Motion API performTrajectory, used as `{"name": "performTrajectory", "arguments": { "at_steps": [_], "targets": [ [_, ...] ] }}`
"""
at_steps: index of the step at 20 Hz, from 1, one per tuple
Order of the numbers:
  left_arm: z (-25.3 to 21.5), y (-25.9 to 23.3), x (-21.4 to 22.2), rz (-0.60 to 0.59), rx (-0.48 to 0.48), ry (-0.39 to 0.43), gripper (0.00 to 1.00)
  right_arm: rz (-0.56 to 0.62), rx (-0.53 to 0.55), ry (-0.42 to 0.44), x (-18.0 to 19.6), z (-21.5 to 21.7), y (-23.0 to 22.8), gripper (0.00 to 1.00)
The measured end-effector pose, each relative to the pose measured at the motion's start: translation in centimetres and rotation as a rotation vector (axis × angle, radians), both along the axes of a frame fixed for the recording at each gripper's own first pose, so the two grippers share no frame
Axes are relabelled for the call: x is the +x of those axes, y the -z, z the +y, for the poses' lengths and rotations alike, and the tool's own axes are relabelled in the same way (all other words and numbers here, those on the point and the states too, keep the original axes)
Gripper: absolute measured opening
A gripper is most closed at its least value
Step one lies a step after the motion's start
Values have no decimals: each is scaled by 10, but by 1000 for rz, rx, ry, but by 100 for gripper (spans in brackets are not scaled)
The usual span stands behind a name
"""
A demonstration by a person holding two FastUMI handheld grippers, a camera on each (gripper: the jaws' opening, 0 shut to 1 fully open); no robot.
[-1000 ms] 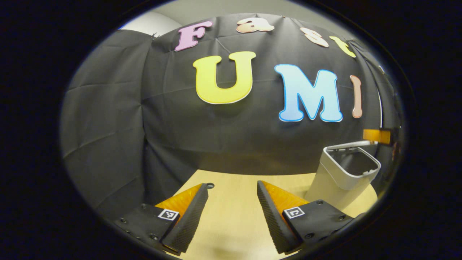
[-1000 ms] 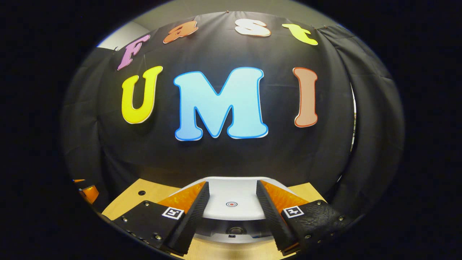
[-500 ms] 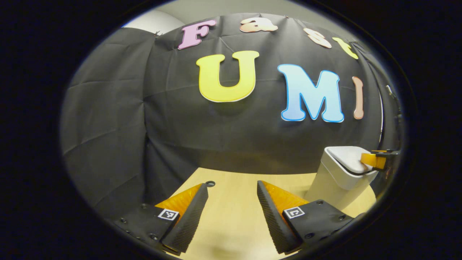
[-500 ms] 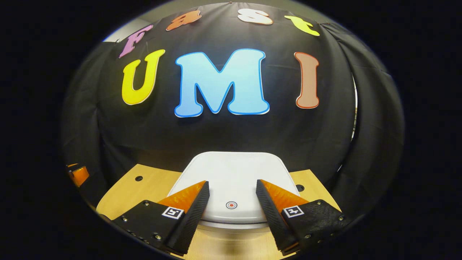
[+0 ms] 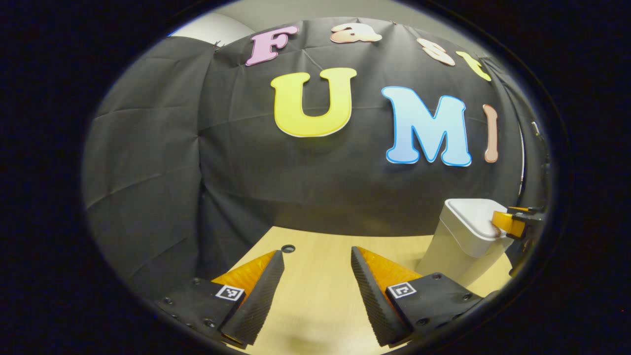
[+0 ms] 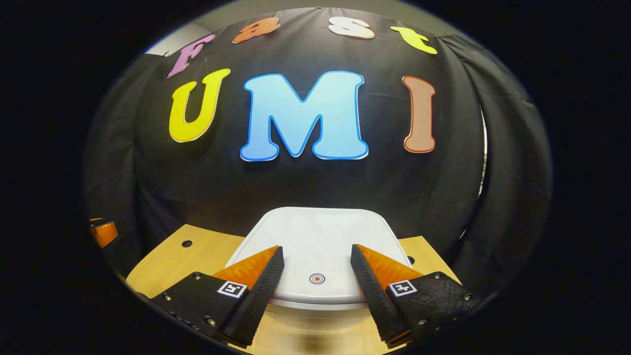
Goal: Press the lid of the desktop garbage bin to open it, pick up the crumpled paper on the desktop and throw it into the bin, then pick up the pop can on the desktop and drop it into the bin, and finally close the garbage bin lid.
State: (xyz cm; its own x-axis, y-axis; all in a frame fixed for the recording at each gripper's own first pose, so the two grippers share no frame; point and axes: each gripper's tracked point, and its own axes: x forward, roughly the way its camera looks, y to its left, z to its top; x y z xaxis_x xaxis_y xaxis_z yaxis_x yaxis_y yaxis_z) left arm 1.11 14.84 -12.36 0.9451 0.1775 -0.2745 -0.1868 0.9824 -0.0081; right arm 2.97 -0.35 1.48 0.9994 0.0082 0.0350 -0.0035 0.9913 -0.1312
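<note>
Black cloth hangs behind a pale wooden tabletop, and that is the backdrop I get from both cameras. From the right gripper view I see my right gripper with its two fingers spread wide, nothing between them, poised over the near edge of the white plastic desktop garbage bin. Its smooth white rounded lid lies flat and shut on the bin, and a small red ring mark sits on the lid's front part, midway between my fingertips. I cannot tell from this angle whether the tips touch the lid or float just above it. A small dark round hole shows in the wood to the left of the bin, and at the far left edge I catch a bit of the other gripper. From the left gripper view, my left gripper is likewise wide apart and empty, low over bare wood, well apart from the bin, which stands at the right with its lid closed. At its far side one finger of the right gripper rests at the lid's edge. Another dark hole lies in the table just ahead of the left fingertip.
</note>
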Motion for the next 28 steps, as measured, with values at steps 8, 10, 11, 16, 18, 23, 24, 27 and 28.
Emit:
{"name": "performTrajectory", "arguments": {
  "at_steps": [8,10,11,16,18,23,24,27,28],
  "targets": [
    [0,2,-2,3,-4,2,90,-61,19,-8,0,0,3,89],
    [0,3,-2,3,-4,3,91,-75,19,-8,0,-1,4,89],
    [0,3,-3,2,-5,4,91,-87,19,-9,0,-1,4,89],
    [1,4,-3,4,-5,6,91,-142,26,-17,1,-1,6,90],
    [0,5,-3,7,-4,9,90,-154,31,-24,1,-2,10,90],
    [-5,5,-6,8,-2,22,90,-189,41,-29,0,-3,9,90],
    [-6,4,-6,6,1,25,90,-200,45,-31,-1,-2,7,90],
    [-5,0,-5,0,11,30,90,-224,45,-27,0,-2,6,89],
    [-5,-2,-4,-3,12,32,90,-227,51,-27,-1,-2,5,90]
  ]
}}
